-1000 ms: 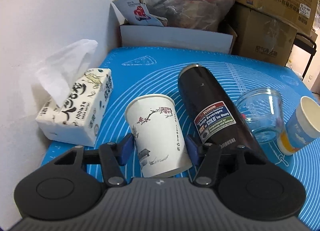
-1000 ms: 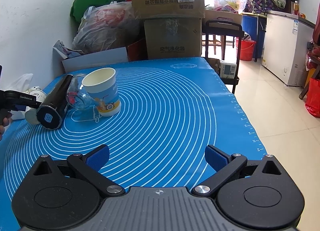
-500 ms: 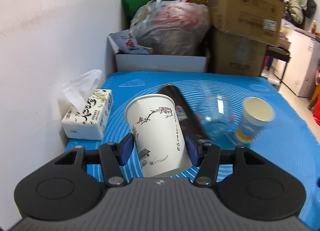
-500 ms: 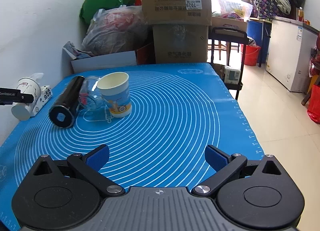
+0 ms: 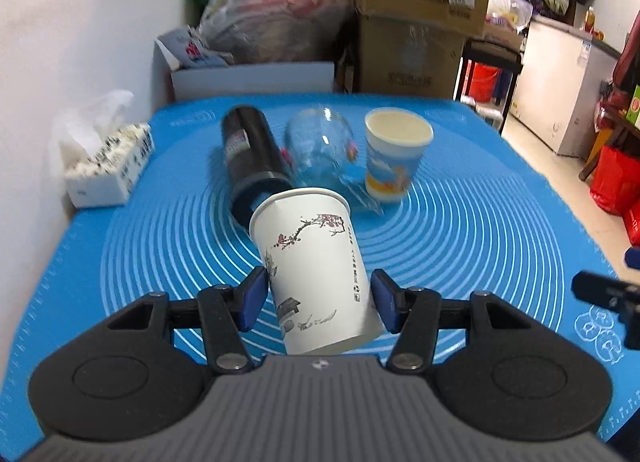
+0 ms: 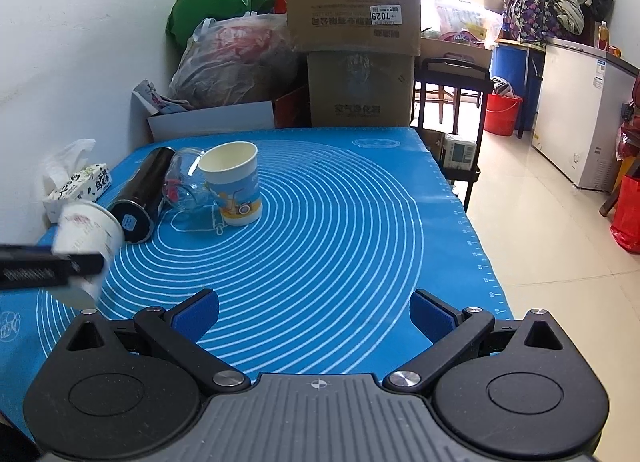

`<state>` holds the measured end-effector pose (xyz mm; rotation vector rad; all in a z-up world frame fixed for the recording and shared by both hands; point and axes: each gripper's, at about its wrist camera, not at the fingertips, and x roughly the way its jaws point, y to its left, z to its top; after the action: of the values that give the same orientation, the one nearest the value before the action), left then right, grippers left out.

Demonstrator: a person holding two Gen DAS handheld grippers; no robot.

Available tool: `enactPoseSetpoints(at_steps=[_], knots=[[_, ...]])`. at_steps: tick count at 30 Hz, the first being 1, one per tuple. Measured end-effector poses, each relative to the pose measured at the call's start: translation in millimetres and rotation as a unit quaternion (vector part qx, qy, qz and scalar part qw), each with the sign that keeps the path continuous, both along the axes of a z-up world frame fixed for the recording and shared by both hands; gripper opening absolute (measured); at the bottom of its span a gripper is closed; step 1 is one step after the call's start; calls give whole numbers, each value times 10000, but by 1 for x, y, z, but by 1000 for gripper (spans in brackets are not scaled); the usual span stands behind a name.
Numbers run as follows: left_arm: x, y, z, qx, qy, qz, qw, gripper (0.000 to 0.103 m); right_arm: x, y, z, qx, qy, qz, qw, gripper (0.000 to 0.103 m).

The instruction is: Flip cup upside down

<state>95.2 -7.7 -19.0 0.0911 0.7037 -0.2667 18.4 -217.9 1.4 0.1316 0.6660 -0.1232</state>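
My left gripper point(image 5: 318, 298) is shut on a white paper cup with a plum-blossom print point(image 5: 316, 270). It holds the cup above the blue mat point(image 5: 460, 229), rim pointing away and up, tilted left. The same cup point(image 6: 86, 229) shows at the left of the right wrist view, held off the mat by the left gripper point(image 6: 48, 266). My right gripper point(image 6: 314, 314) is open and empty over the mat's near edge. A second paper cup with a blue and yellow print point(image 5: 394, 153) stands upright on the mat; it also shows in the right wrist view point(image 6: 234, 181).
A black flask point(image 5: 252, 157) and a clear glass jar point(image 5: 320, 145) lie on their sides beside the blue-print cup. A tissue pack point(image 5: 108, 161) sits at the mat's left edge by the wall. Boxes and bags point(image 5: 420, 21) stand behind the table. The floor point(image 6: 560, 242) drops off to the right.
My left gripper has carried the white cup back and toward the middle of the mat, away from the tissue pack and wall. The right gripper has barely moved and stays open.
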Motion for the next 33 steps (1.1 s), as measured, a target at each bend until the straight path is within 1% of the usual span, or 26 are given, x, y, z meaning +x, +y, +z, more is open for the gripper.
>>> enactPoseSetpoints(at_steps=[6, 7, 10, 13, 19, 22, 28, 33], knots=[[6, -14, -26, 62, 232, 37, 9997, 57, -1, -3, -4, -25, 93, -11, 10000, 103], [6, -15, -28, 74, 208, 37, 9997, 58, -1, -4, -5, -19, 98, -16, 9999, 103], [5, -19, -29, 191, 129, 5, 9997, 59, 0, -5, -7, -21, 126, -21, 9999, 103], [5, -19, -29, 180, 152, 32, 9997, 62, 1, -6, -9, -11, 153, -12, 9999, 103], [9, -21, -30, 172, 262, 57, 9995, 64, 1, -5, -11, -15, 193, 30, 9998, 103], [9, -21, -30, 230, 236, 91, 9994, 69, 1, -4, -11, -16, 195, 35, 9998, 103], [10, -21, -28, 271, 181, 82, 9994, 69, 2, -4, -12, -15, 229, 60, 9997, 103], [10, -18, -26, 234, 163, 119, 9995, 73, 3, -2, -11, -40, 246, 104, 9996, 103]])
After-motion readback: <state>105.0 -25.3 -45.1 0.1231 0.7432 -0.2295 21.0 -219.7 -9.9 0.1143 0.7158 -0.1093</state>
